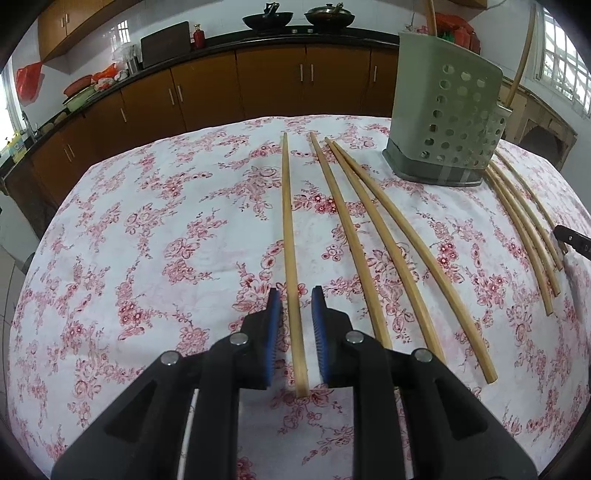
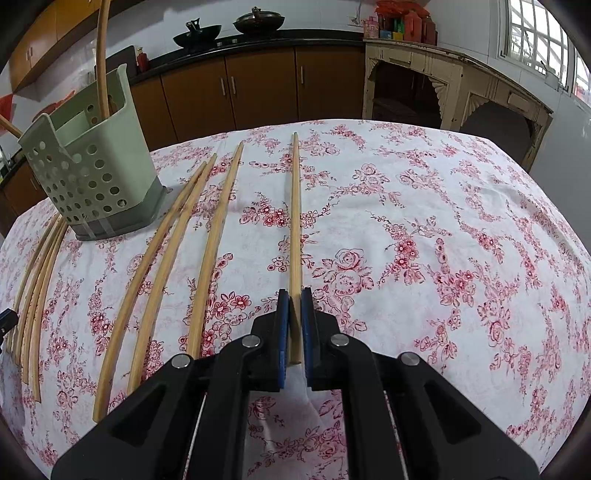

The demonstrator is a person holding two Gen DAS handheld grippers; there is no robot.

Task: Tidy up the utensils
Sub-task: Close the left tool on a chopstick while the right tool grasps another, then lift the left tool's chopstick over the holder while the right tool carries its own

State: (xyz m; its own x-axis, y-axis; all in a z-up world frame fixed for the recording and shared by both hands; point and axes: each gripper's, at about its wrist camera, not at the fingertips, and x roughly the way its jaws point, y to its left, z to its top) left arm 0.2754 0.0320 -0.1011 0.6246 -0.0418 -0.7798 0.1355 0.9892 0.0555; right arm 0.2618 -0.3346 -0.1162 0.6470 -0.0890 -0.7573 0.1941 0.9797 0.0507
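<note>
Wooden chopsticks lie on a floral tablecloth point(image 1: 166, 221). My left gripper point(image 1: 295, 295) straddles the near end of one chopstick point(image 1: 288, 221); its blue pads stand a little off the wood on both sides, so it is open. Three more chopsticks point(image 1: 369, 236) lie to its right, and several others point(image 1: 524, 229) lie past a pale green perforated holder point(image 1: 447, 122). My right gripper point(image 2: 294, 295) is shut on the near end of a single chopstick point(image 2: 294, 206) that stretches away across the cloth. The holder point(image 2: 88, 162) stands at the far left with a chopstick point(image 2: 101, 55) upright in it.
Brown cabinets point(image 1: 273, 85) and a dark counter with two woks point(image 1: 267, 18) run behind the table. A cream wooden sideboard point(image 2: 454, 81) stands at the back right. The table's far edge lies just beyond the chopstick tips. Bare cloth point(image 2: 443, 221) spreads to the right.
</note>
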